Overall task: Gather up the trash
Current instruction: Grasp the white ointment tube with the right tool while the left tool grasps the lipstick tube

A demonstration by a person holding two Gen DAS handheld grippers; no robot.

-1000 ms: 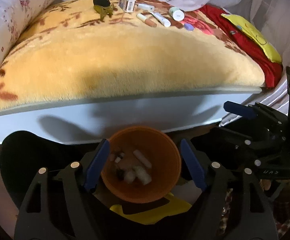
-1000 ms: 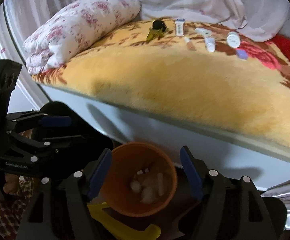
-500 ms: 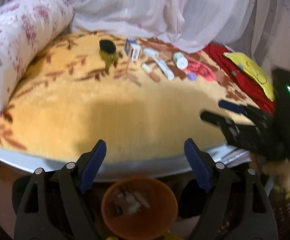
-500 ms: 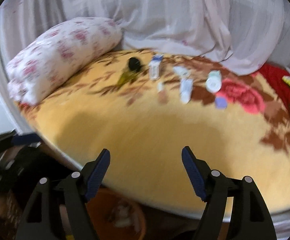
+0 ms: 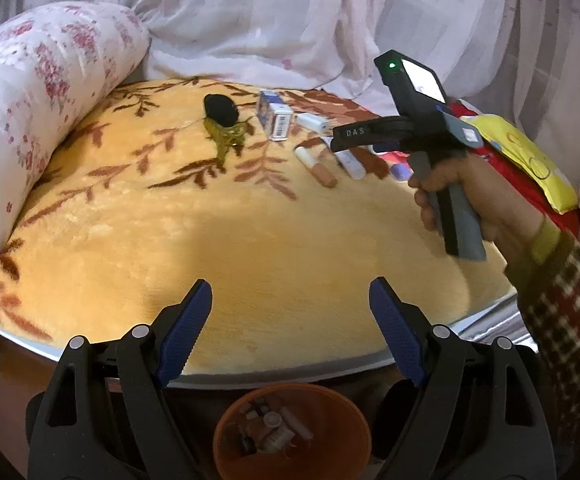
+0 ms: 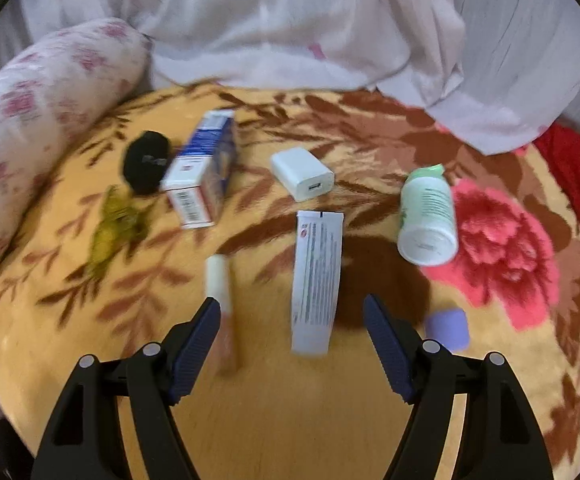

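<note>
Only the left wrist view shows the orange trash bin [image 5: 292, 432], below the bed edge [image 5: 290, 374], holding scraps and small tubes. The left gripper [image 5: 290, 320], jaws just widened and empty, hovers above it. The right gripper [image 6: 288, 338], spread and empty, hangs over a printed white tube [image 6: 317, 280] beyond the bin; its print is unreadable.

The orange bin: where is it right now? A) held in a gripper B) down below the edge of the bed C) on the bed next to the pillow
B: in the left wrist view the orange bin sits below the near edge of the yellow blanket, with trash inside and neither gripper holding it.
</note>
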